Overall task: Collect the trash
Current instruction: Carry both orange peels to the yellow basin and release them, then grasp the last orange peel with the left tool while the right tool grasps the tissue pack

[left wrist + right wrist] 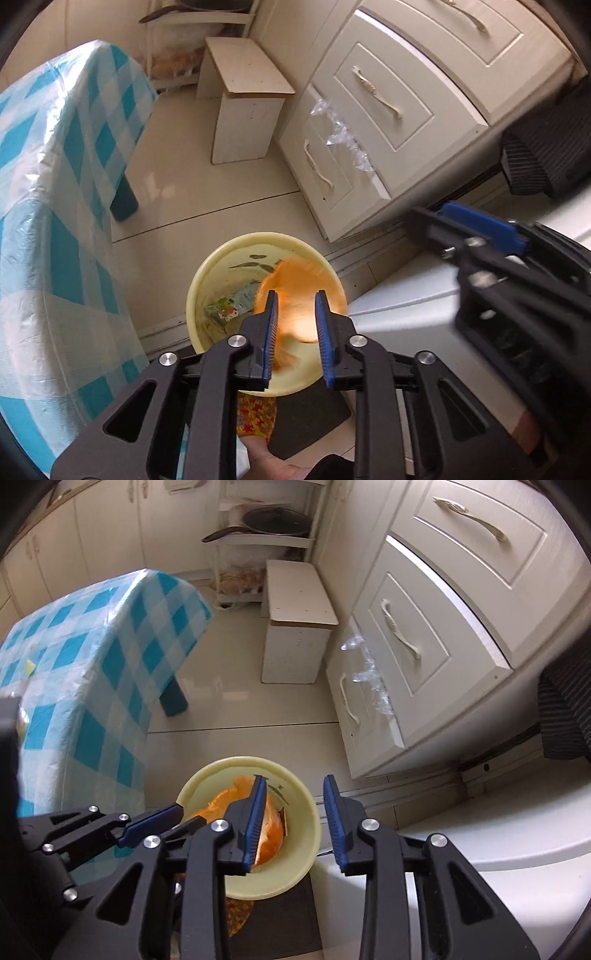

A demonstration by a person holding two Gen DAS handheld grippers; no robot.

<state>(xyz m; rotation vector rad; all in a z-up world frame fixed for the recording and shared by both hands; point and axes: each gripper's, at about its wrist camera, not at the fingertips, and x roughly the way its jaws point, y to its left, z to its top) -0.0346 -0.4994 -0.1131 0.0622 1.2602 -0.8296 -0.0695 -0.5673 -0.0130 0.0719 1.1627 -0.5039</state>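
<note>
A pale yellow bin (207,280) stands on the floor below both grippers; it also shows in the right wrist view (310,819). A blurred orange bag (299,291) is in the bin's mouth, between and beyond my left gripper's (295,299) open fingers, not clamped. It shows in the right wrist view (221,801) too. A green and white carton (231,304) lies inside the bin. My right gripper (293,781) is open and empty above the bin's right side. The left gripper (177,818) reaches over the bin from the left.
A table with a blue checked cloth (92,657) stands at the left. A small white stool (299,627) and white drawers (424,646) with a bit of clear plastic (369,679) stand behind. A white surface (517,834) is at the right.
</note>
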